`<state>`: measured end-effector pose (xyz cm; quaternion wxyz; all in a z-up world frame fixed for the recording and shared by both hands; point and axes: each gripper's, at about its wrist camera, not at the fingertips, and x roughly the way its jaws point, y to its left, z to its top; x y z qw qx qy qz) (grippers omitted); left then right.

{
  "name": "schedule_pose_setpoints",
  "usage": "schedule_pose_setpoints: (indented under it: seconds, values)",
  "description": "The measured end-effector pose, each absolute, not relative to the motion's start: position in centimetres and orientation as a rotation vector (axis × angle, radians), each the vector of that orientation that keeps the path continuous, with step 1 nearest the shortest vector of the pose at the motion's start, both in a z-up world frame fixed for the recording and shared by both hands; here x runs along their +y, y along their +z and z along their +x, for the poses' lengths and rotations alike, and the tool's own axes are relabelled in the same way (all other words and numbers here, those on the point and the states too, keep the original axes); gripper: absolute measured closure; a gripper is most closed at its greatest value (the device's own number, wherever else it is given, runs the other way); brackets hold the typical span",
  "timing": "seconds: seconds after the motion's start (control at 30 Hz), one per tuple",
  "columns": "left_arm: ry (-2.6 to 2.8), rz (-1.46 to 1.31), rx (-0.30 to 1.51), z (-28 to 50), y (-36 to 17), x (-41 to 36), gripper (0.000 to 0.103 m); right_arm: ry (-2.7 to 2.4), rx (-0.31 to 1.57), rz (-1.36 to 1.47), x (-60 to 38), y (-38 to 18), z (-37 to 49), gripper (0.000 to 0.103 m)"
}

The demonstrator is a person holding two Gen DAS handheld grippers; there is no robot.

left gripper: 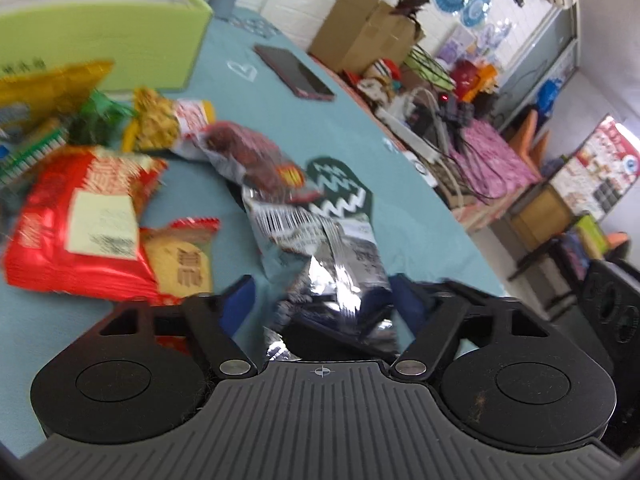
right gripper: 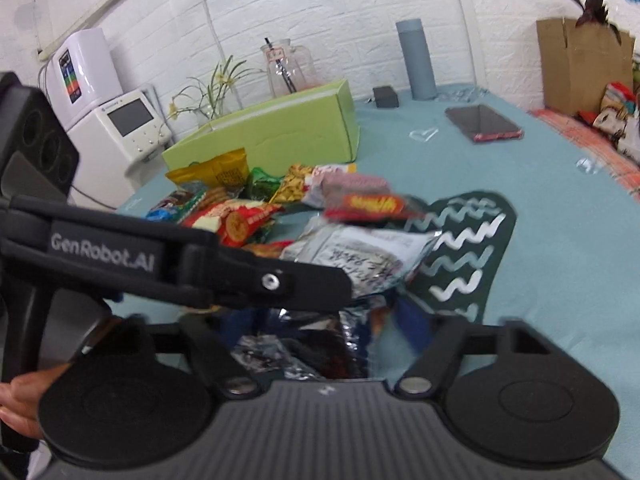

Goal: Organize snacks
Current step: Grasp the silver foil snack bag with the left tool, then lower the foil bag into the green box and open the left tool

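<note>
A heap of snack packets lies on the teal tablecloth [left gripper: 400, 220]: a big red bag [left gripper: 80, 220], a yellow packet [left gripper: 156, 120] and a red-brown packet [left gripper: 248, 152]. A crumpled silver foil packet [left gripper: 344, 276] sits nearest, between the blue pads of my left gripper [left gripper: 324, 292]. The right pad is at its edge and the left pad stands clear of it. In the right wrist view the same foil packet [right gripper: 296, 348] lies between the fingers of my right gripper [right gripper: 320, 320]. The left gripper's black finger arm [right gripper: 240, 276] crosses in front and hides the tips.
A light green open box [right gripper: 280, 128] stands behind the heap. A dark tablet [right gripper: 482, 122], a grey bottle [right gripper: 416, 60] and a glass jug [right gripper: 288, 64] are farther back. A dark green mat with white zigzags [right gripper: 460, 248] lies right of the packets. A hand [right gripper: 20, 400] shows at lower left.
</note>
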<state>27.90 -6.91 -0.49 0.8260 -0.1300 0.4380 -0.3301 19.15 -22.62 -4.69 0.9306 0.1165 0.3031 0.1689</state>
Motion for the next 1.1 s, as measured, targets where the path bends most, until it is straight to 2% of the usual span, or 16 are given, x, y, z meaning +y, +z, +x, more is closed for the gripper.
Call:
schedule_pose_setpoints:
  seconds: [0.03,0.1,0.27,0.4,0.67,0.9,0.97,1.0,1.07,1.1]
  values:
    - [-0.707,-0.29,0.93,27.8,-0.6,-6.6,0.058,0.355,0.618,0.246,-22.7,-4.8,19.0,0.033]
    - [-0.712,-0.28,0.912,27.4,-0.3,-6.1,0.074,0.361,0.612,0.251,-22.6,-4.2,18.6,0.035]
    - [-0.732,-0.289,0.849,26.6,2.5,-4.3,0.073,0.381,0.555,0.188,-20.9,-1.1,18.2,0.034]
    - [-0.702,-0.266,0.758,28.6,6.0,-2.3,0.072,0.442,0.492,0.112,-19.0,2.3,22.1,0.032]
    - [-0.527,-0.175,0.656,41.4,10.7,0.7,0.072,0.537,0.453,-0.015,-14.4,6.5,38.1,0.033]
    - [-0.46,-0.222,0.723,51.5,8.3,2.9,0.074,0.585,0.561,0.007,-12.1,4.6,48.5,0.032]
    - [-0.437,-0.233,0.73,53.1,7.2,3.4,0.068,0.588,0.587,0.002,-11.8,3.5,49.9,0.03]
    - [-0.428,-0.233,0.722,53.4,6.8,3.7,0.057,0.587,0.59,0.001,-11.7,3.1,50.2,0.022]
    - [-0.399,-0.241,0.699,53.6,6.4,4.4,0.042,0.569,0.571,-0.002,-11.9,3.2,50.3,0.016]
    - [-0.395,-0.25,0.689,53.4,6.5,4.7,0.039,0.561,0.555,-0.001,-12.1,3.5,50.0,0.014]
